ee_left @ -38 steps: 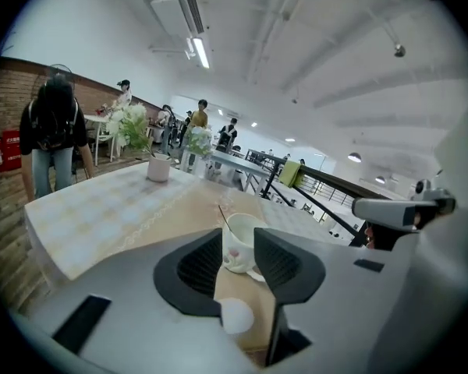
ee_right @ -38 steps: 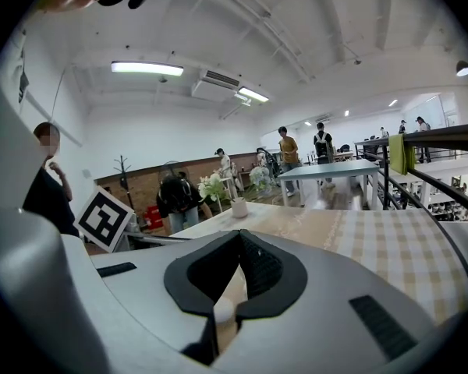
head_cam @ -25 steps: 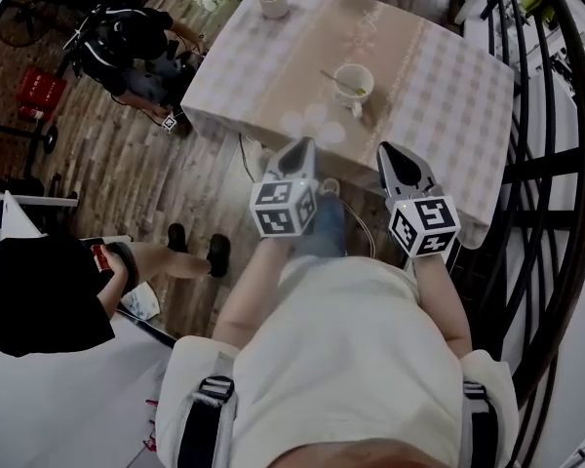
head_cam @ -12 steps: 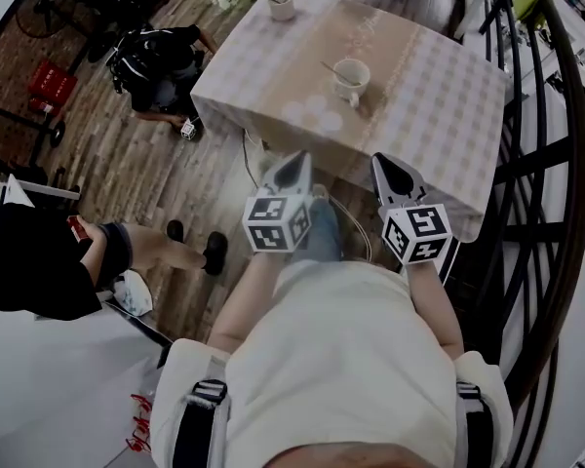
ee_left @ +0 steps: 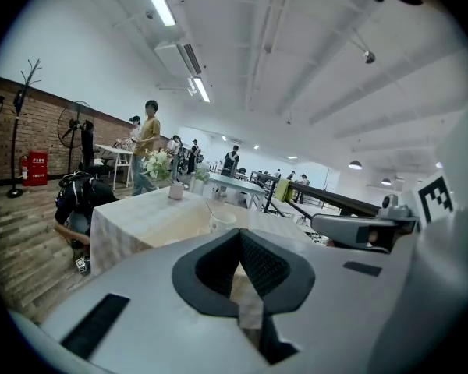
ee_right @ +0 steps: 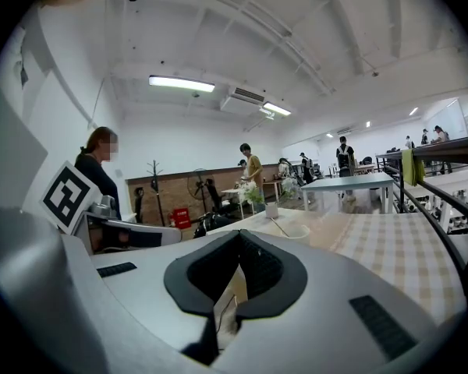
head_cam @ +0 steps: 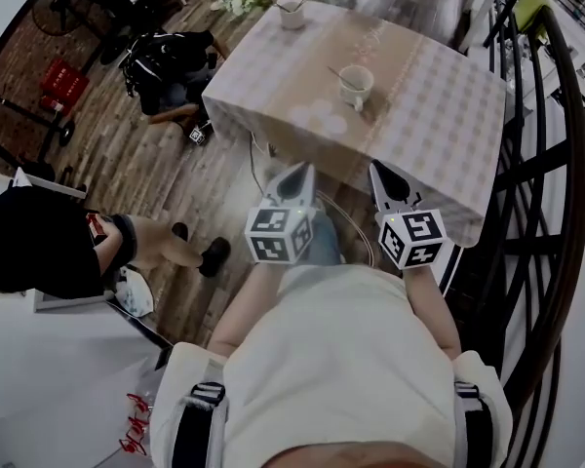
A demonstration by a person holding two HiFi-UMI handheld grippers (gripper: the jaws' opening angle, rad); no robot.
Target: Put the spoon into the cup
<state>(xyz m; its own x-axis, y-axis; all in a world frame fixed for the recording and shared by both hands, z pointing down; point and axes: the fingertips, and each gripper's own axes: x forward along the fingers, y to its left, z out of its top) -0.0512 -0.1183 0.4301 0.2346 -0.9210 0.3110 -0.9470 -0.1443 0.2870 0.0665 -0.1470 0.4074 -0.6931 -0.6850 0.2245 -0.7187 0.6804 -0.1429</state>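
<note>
Left tool (head_cam: pixel 298 171), right tool (head_cam: pixel 379 169) retreated (jaws closed); spoon (head_cam: pixel 335 74) in cup (head_cam: pixel 359 92).

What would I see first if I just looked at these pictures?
Two grey tools with black-and-white marker cubes fill the middle: the left gripper and the right gripper, both shut and empty. Ahead, on the beige checked tablecloth, stands a white cup with a thin spoon poking out.

Left hand-held gripper (head_cam: pixel 303 170), right hand-held gripper (head_cam: pixel 377 169) drawn back from table (head_cam: pixel 448 115); bystander (head_cam: pixel 29 252) shifted up-frame.
</note>
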